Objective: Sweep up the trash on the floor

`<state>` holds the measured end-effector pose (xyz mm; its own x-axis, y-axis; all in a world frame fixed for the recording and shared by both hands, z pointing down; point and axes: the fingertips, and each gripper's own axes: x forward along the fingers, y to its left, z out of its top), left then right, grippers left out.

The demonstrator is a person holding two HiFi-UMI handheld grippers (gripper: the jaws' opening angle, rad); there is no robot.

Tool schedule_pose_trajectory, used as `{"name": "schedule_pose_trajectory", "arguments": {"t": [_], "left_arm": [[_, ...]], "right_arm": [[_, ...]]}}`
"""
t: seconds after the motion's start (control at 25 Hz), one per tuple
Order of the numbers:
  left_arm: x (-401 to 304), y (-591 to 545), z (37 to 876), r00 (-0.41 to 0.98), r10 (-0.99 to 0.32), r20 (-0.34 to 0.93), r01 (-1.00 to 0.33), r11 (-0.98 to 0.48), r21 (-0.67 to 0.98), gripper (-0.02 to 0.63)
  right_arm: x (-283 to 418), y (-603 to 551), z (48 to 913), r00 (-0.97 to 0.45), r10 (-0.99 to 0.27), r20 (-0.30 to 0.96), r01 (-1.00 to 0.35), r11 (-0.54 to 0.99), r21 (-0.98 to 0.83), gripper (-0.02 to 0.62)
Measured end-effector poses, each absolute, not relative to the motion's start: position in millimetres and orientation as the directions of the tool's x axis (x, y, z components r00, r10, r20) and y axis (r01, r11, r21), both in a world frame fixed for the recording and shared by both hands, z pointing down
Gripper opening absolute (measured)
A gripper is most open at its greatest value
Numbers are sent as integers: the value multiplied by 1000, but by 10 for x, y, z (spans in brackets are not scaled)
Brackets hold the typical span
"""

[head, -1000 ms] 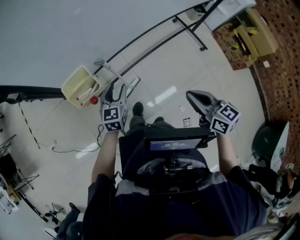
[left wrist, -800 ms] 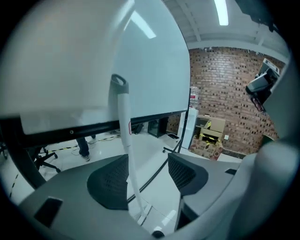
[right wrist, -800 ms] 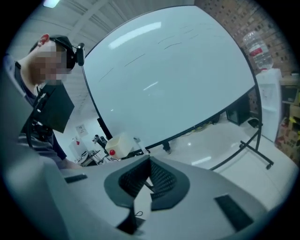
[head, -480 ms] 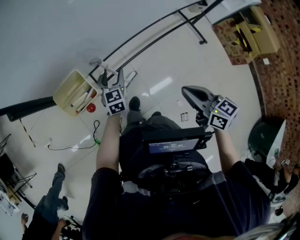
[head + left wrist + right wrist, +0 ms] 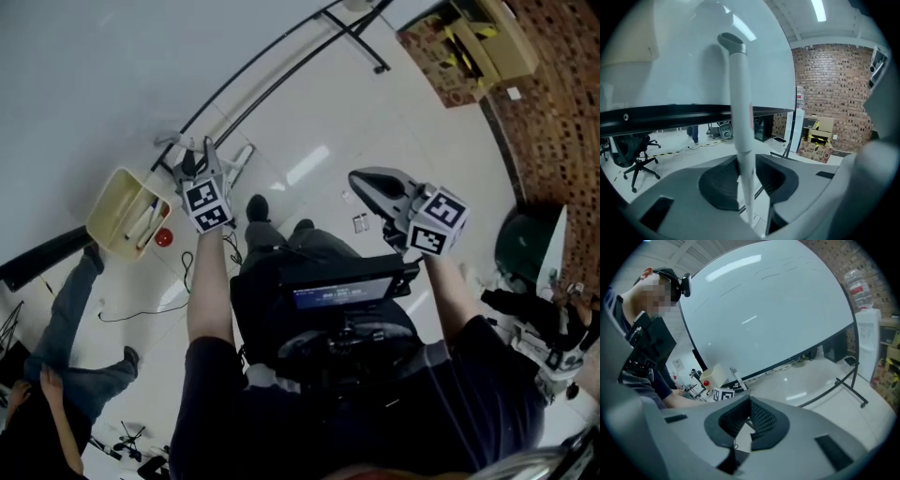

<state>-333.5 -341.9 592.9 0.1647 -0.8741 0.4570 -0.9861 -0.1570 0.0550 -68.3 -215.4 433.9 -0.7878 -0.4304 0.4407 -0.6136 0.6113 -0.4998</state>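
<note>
**Hidden or unclear**
- The lower end of the white plastic pole handle with a grey looped cap point(image 5: 740, 103) ran down behind the body of the left hand-held gripper point(image 5: 747, 180). What it was attached to could not be told.
- In the head view that handle was hard to pick out among the pale parts beside the cream plastic dustpan box point(image 5: 122, 208).
- A small red round object point(image 5: 164, 237) lay just beside the box, but I couldn't tell what it was.
- A second person point(image 5: 66, 309) was cut off at the lower left edge. Only jeans-clad legs and a hand showed.
- The trash point(image 5: 359, 222) lay as small bits on the glossy white tiled floor point(image 5: 309, 122). It was ahead of the wearer's shoes, near the right hand-held gripper point(image 5: 361, 180) and well apart from the dustpan box. The bits were too small to identify.

**Pose**
- The left forearm was stretched forward, with its hand-held gripper tilted down toward the dustpan box.
- Its jaws were closing around the handle, which stood upright between the pads. A sliver of floor showed beside one pad, so the handle was not yet clamped.
- The right forearm was bent, with its hand-held gripper angled forward and down over the floor. In the right gripper view its pads were pressed together with nothing between them.

**Counts**
- Two hand-held grippers.
- One handle.
- One dustpan box.
- One red object.
- About three trash bits.
- Two people: the wearer and the one cut off at the edge.
</note>
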Motion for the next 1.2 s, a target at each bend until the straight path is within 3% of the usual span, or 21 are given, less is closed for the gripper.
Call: {"name": "schedule_pose_trajectory", "arguments": {"t": [0.04,0.24,0.48,0.72,0.96,1.2], "left_arm": [[-3263,-3433,5912,197,-868,457,-980,-188,65,82],[-2791,-3385,5919,363,-793,489,-927,-360,106,84],[-2308,-3091,5858,462,-687,561,-859,-505,90,87],[-1796,-3115,5563,578,-610,542,-770,-628,114,86],[-1058,-3169,5071,718,-492,493,-631,-760,159,84],[-191,-2967,4695,829,-318,460,-421,-896,140,84]], "right_arm": [[-651,-2148,4335,-781,-440,444,-623,601,-500,14],[-514,-2096,4324,-753,-487,443,-658,561,-502,14],[-308,-2008,4055,-725,-585,364,-679,517,-521,14],[-193,-2096,3814,-684,-670,286,-706,511,-490,15],[66,-2025,3424,-740,-596,312,-669,604,-434,17],[701,-2301,2763,-581,-773,253,-805,500,-320,29]]}}
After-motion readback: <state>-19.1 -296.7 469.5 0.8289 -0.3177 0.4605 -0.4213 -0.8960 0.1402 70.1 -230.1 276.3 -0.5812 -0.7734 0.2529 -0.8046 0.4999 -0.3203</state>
